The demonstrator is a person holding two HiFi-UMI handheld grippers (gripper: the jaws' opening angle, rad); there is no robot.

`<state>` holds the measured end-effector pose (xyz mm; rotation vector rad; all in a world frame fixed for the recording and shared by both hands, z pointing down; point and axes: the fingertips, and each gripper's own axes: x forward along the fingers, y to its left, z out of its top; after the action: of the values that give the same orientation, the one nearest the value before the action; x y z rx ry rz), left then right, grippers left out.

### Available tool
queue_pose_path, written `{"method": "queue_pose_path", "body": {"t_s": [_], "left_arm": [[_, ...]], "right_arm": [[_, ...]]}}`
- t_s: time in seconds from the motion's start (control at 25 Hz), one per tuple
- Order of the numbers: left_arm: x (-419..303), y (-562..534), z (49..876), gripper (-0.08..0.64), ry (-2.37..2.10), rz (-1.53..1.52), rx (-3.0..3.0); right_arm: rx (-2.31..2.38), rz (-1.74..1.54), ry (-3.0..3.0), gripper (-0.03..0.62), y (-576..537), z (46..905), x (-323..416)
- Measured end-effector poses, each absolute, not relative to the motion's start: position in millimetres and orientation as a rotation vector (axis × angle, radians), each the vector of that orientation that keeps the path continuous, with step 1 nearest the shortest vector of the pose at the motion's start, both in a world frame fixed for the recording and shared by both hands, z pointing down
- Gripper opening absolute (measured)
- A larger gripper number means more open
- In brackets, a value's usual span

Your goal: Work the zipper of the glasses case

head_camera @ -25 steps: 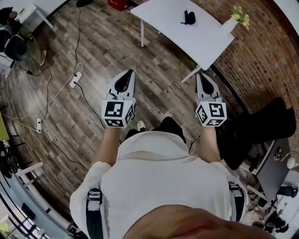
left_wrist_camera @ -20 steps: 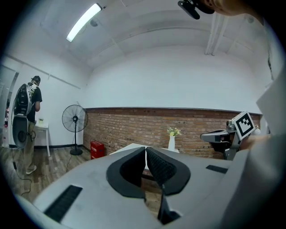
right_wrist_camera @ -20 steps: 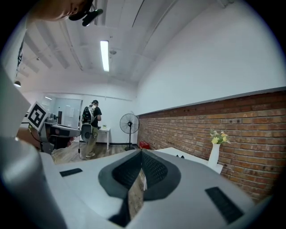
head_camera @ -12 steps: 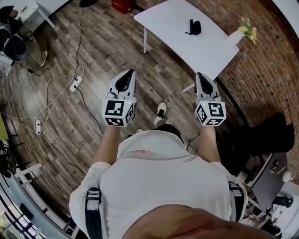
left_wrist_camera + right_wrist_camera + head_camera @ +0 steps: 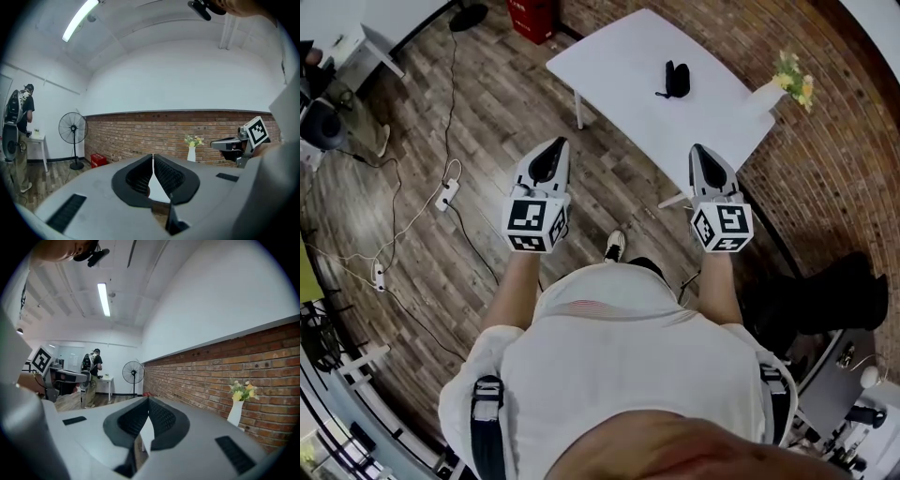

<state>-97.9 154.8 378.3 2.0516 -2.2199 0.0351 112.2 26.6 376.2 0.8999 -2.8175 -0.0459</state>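
A small black glasses case [image 5: 675, 79] lies on the white table [image 5: 619, 66] ahead of me in the head view. Both grippers are held out at waist height, well short of the table. My left gripper [image 5: 552, 151] is shut with nothing in it, over the wooden floor. My right gripper [image 5: 707, 157] is shut and empty too, near the table's closest corner. In the left gripper view the jaw tips [image 5: 153, 157] meet, and in the right gripper view they [image 5: 148, 400] meet as well. The case does not show in either gripper view.
A white vase of yellow flowers [image 5: 778, 80] stands at the table's right end by the brick wall [image 5: 834, 141]. Cables and power strips [image 5: 445, 192] trail over the floor at left. A standing fan [image 5: 72, 136], a red crate [image 5: 97, 159] and another person [image 5: 91, 376] are farther off.
The table and glasses case have shifted nearer and lower in the head view as I step forward. Both grippers keep their pose and stay shut.
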Motion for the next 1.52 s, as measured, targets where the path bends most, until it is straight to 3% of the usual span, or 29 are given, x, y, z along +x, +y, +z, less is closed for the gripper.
{"method": "queue_pose_path", "body": {"t_s": [0.8,1.52], "left_arm": [[-112,-49,393,0.023,-2.089,0.098,2.164],[-204,-277,411,0.023,-1.501,0.132,2.564]], "right_arm": [[1.049,0.065,-2.728,0.051,-157,411,121],[1.586,0.154,-2.396,0.052,-277,416,32]]}}
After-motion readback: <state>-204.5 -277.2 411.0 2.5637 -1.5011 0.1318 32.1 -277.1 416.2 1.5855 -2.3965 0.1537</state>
